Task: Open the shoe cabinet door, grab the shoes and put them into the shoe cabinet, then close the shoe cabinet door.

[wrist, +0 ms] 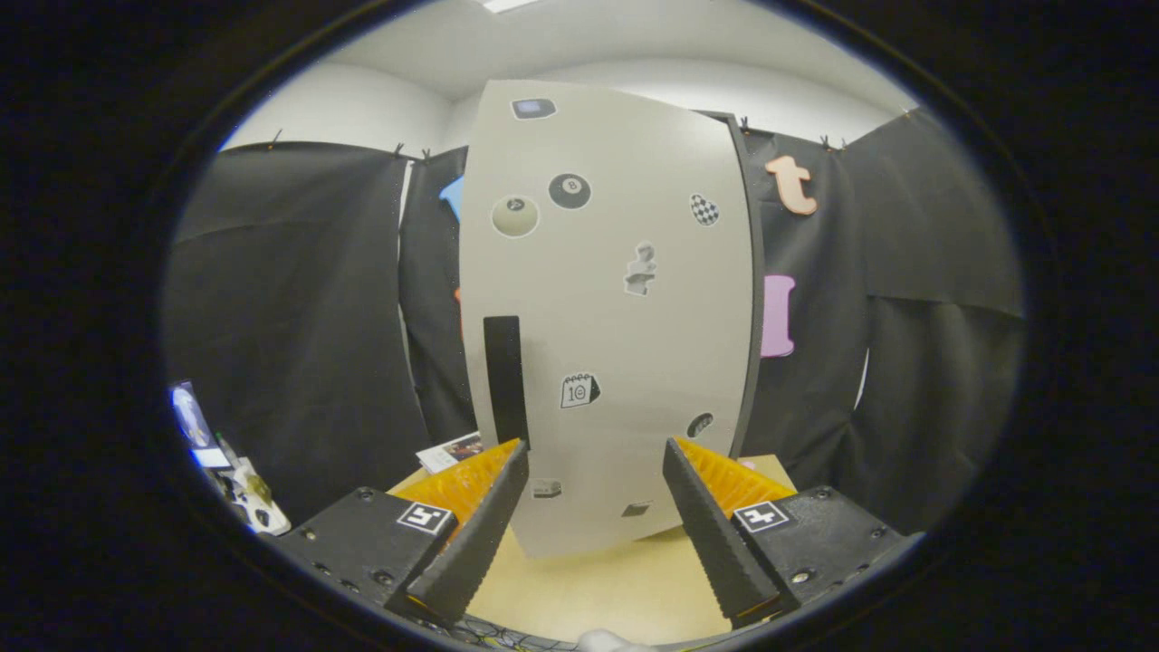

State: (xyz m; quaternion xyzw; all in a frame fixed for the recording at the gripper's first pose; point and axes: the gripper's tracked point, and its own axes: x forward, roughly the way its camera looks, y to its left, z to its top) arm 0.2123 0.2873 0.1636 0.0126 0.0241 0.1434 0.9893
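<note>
The shoe cabinet (616, 299) stands upright just beyond my fingers, its pale grey door facing me and shut, dotted with small stickers. A black vertical handle (505, 380) runs down the door's left side, just above my left fingertip (507, 462). My gripper (593, 453) is open, nothing between its fingers, and the door's lower part shows in the gap. The cabinet rests on a light wooden tabletop (589, 589).
Black cloth walls the booth on both sides and behind the cabinet. A printed card (450, 450) lies on the table left of the cabinet. Small cluttered items (231, 471) sit at the far left.
</note>
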